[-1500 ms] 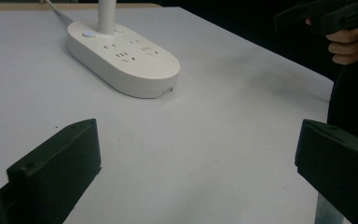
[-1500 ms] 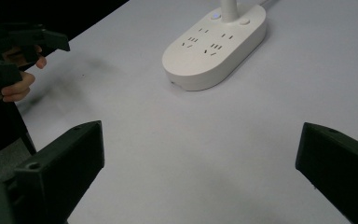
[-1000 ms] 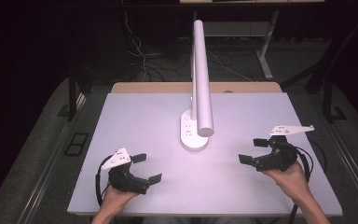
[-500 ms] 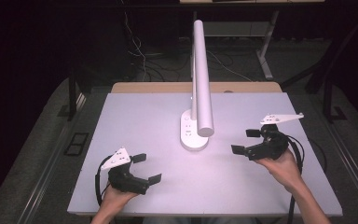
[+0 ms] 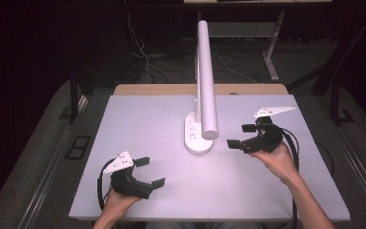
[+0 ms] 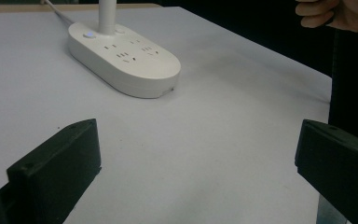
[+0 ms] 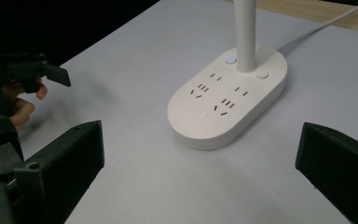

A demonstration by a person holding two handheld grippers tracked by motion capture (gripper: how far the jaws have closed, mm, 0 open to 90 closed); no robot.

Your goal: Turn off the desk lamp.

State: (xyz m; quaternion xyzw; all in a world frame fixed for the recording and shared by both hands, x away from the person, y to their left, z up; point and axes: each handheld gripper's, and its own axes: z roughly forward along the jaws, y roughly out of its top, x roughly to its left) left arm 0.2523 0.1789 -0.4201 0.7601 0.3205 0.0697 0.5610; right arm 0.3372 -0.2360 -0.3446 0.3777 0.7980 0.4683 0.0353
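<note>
White plastic lamp base (image 5: 198, 138) as landmark from the high view, oval, flat on the grey tabletop (image 5: 147, 119), with one long tube head (image 5: 206, 86) reaching out above it. Right tongs (image 5: 240, 135) just right of the base, apart from it, jaws spread wide and gripping nothing. Left tongs (image 5: 150, 171) well to the near-left of the base, likewise gaping and empty.

From the left gripper view: base (image 6: 126, 58) far ahead and left of the two black jaws, bare tabletop between. Lit blue button (image 6: 89, 34) beside the stem (image 6: 106, 14). The person's other hand (image 6: 335, 16) beyond and right of the base.

From the right gripper view: base (image 7: 228, 98) close ahead, framed between the parted jaws and not touched. Left tongs (image 7: 28, 74) far off to the side of the base.

Probably an approach of the right tongs toward the base, perhaps for a button or for a hold across its narrow width. Come in low and level. Keep clear of the stem and the overhanging head, since a knock there could tip the lamp. Close slowly on the smooth, rounded rim, likely slippery. Mind the cable (image 7: 326, 21) behind the base.

Count: one lamp, one base, one stem, one head, one cable, two buttons (one lit blue (image 7: 231, 59), one plain (image 7: 261, 74)), seemingly four clusters of socket slots, two tongs, two hands.
</note>
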